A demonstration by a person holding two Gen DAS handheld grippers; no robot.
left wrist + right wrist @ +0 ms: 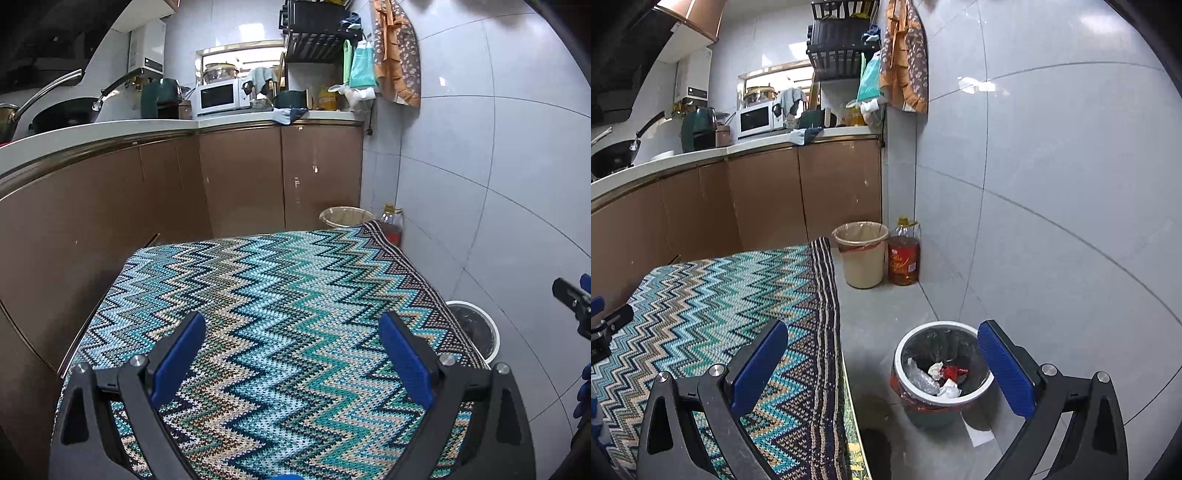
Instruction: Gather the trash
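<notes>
Both claws wide, holding nothing: left gripper [291,332] over zigzag cloth [277,314], right gripper [882,341] above trash bin [942,373] on floor right of table; wrappers [940,376] inside.

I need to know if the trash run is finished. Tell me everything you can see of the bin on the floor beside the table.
The round bin stands upright on the grey tiled floor, close beside the cloth-covered table's edge. It has a pale rim, a dark liner and a red-orange band below the rim. Inside lie crumpled clear plastic, white paper and a red scrap. Nothing touches it; the right gripper is open.
</notes>
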